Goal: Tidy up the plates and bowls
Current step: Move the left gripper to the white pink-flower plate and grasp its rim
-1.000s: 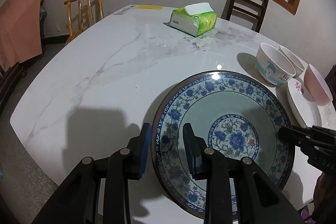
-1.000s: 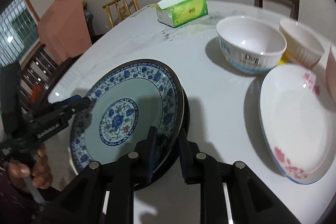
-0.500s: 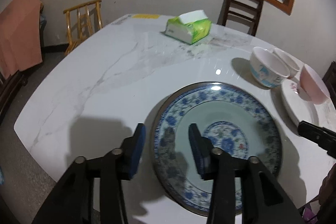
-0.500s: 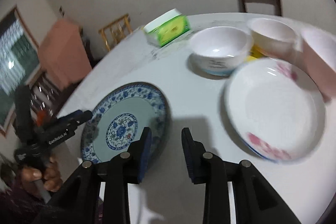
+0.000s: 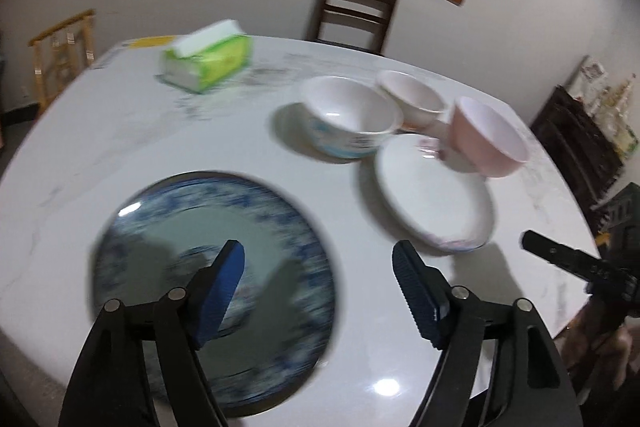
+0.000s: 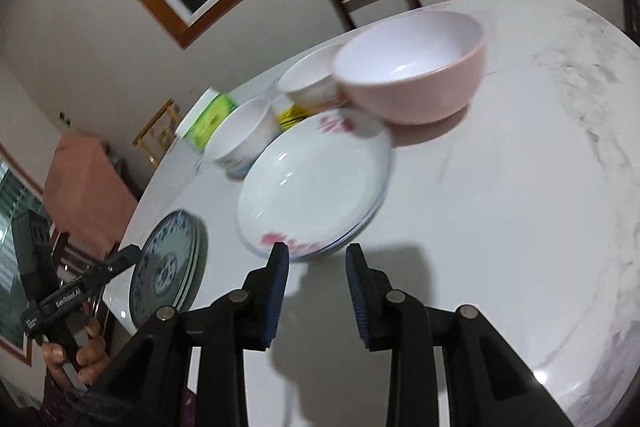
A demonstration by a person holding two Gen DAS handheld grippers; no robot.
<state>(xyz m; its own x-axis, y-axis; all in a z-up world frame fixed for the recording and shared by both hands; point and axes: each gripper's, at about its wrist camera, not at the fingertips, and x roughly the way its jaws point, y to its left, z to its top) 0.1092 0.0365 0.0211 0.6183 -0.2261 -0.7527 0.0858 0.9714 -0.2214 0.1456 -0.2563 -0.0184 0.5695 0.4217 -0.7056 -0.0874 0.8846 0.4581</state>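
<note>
The blue-and-white floral porcelain plate (image 5: 208, 283) lies flat at the near edge of the white marble counter (image 5: 120, 131), apparently on top of a second plate of the same pattern, whose rim shows in the right wrist view. A second ago both claws pinched its rim; now neither touches it.

The left claw (image 5: 318, 267) has just been opening: jaws stand wide apart, nothing between them, over the plate's right side. The right claw (image 6: 316, 267) has let go and swung across; jaws partly apart, empty, pointing at the near rim of the white shallow plate with pink flower print (image 6: 316, 187).

Judgement: blue plate placement done; the white plate looks like the next pick.

Remaining, all grouped beyond that plate:
- pink round bowl (image 6: 412, 71), just behind it;
- white bowl with blue print (image 5: 352, 119);
- smaller white bowl (image 5: 412, 101).

Green tissue pack (image 5: 208, 61) stands well apart.
</note>
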